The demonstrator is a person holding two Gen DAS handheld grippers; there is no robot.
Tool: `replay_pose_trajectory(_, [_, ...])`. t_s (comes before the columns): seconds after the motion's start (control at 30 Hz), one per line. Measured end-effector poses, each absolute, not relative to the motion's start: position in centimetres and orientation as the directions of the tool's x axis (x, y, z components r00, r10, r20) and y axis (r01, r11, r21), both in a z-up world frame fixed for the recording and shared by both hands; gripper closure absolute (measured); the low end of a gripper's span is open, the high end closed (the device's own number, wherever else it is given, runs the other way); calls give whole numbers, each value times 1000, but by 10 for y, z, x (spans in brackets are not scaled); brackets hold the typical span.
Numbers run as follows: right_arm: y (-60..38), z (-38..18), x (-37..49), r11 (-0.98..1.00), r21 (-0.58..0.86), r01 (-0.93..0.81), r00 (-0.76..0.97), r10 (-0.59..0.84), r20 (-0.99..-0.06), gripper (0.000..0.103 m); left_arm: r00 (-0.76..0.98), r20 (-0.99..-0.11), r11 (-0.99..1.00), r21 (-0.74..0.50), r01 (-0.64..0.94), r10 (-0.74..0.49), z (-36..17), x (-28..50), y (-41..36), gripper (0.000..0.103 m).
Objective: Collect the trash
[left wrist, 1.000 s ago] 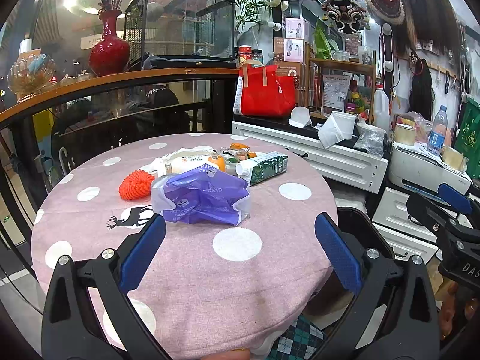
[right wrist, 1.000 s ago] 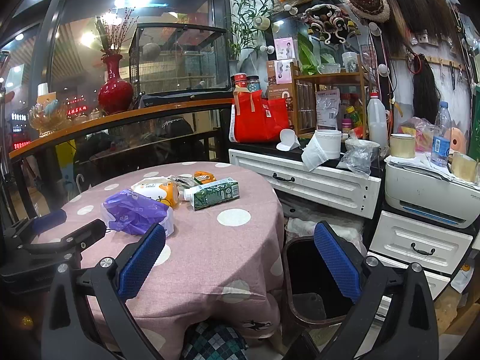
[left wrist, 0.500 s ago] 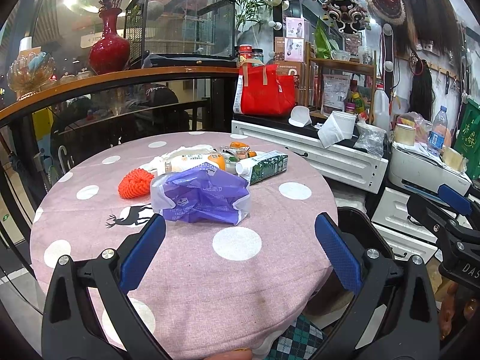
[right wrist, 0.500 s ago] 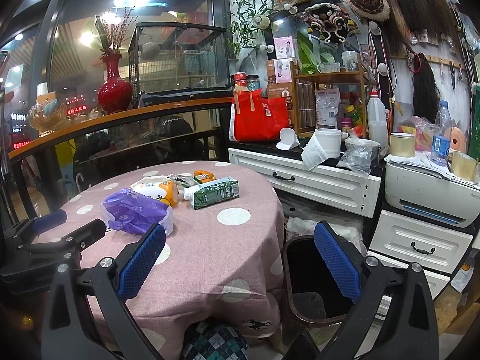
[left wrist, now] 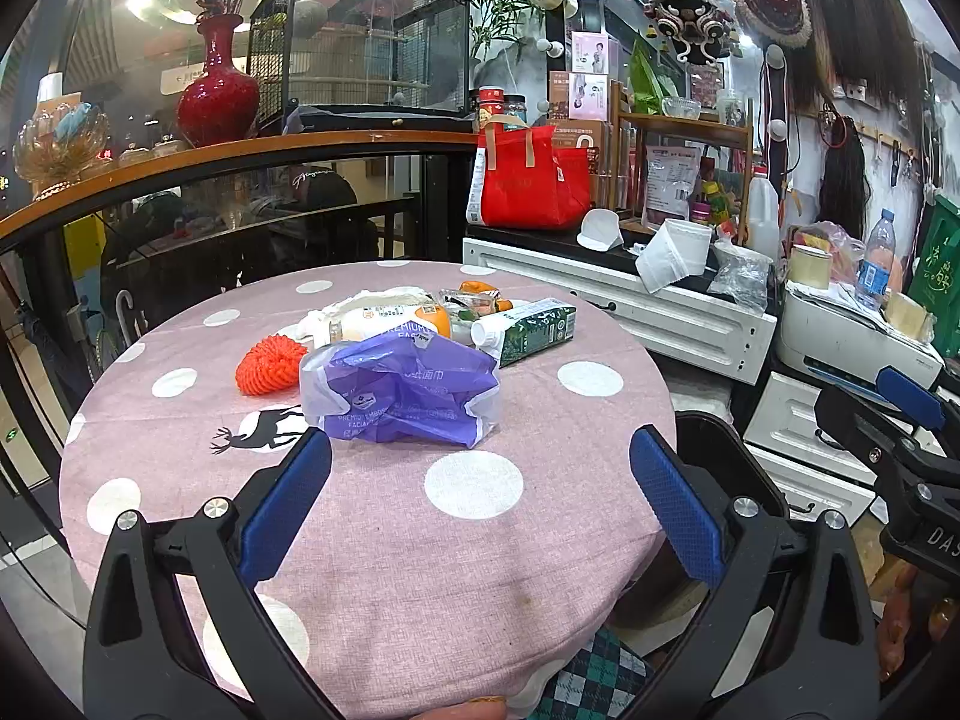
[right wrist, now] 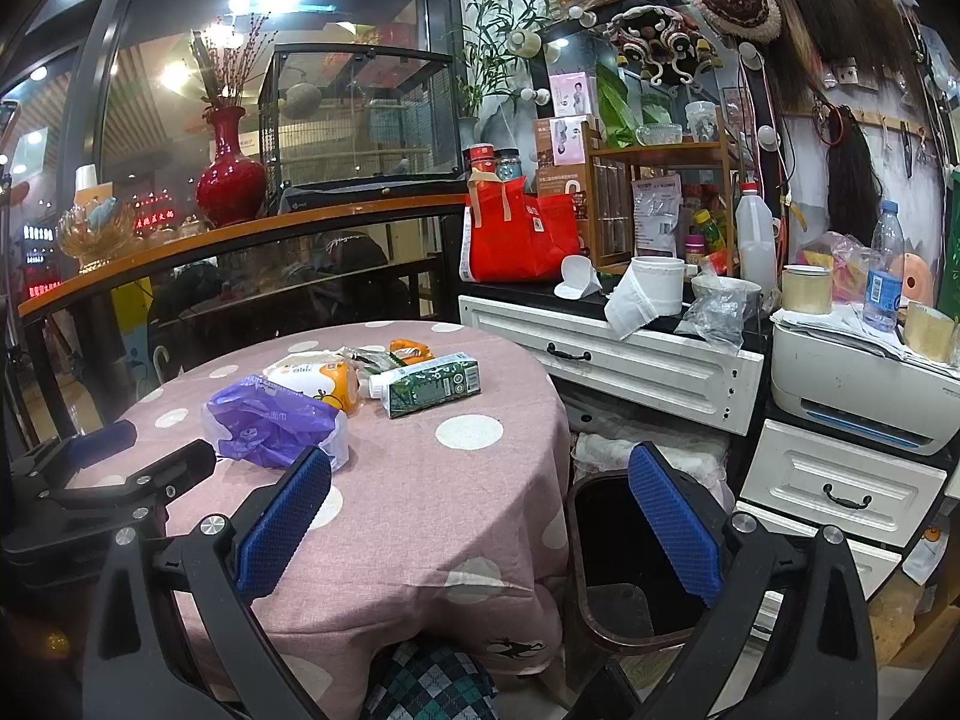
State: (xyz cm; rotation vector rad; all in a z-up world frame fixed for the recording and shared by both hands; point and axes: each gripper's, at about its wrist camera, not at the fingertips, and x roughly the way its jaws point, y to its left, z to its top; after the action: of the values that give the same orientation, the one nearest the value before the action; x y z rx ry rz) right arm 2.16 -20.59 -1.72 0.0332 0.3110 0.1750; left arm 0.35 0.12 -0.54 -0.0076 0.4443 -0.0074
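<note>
Both tongs gape wide, holding nothing. Left tongs (left wrist: 480,501) hover over the table (left wrist: 384,576), a purple wrapper (left wrist: 402,390) just ahead, a green carton (left wrist: 537,330) beyond. Right tongs (right wrist: 480,519) hang above a dark bin (right wrist: 624,570) beside the table.

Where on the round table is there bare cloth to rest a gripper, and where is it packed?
Bare cloth runs from the purple bag to the near edge, and right of the green carton to the rim above the black bin. The middle is crowded: bag, orange net, white-orange packet and carton bunch together.
</note>
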Motion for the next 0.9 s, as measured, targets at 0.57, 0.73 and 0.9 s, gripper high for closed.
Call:
replay_pose_trajectory(0.57, [-204,-18,21,985,57,-166,937,175,-303,5,901,-435,1000,-10,7,-10,-11,5,2,5])
replay_pose_trajectory(0.73, [-204,-18,21,985,57,-166,937,175,-303,5,900,-435,1000,-9,7,-10,-10,5,2,5])
replay_pose_trajectory(0.9, [-204,-19,21,985,57,-166,936,175,-305,5,900,-435,1000,-9,6,-9,-10,5,2,5])
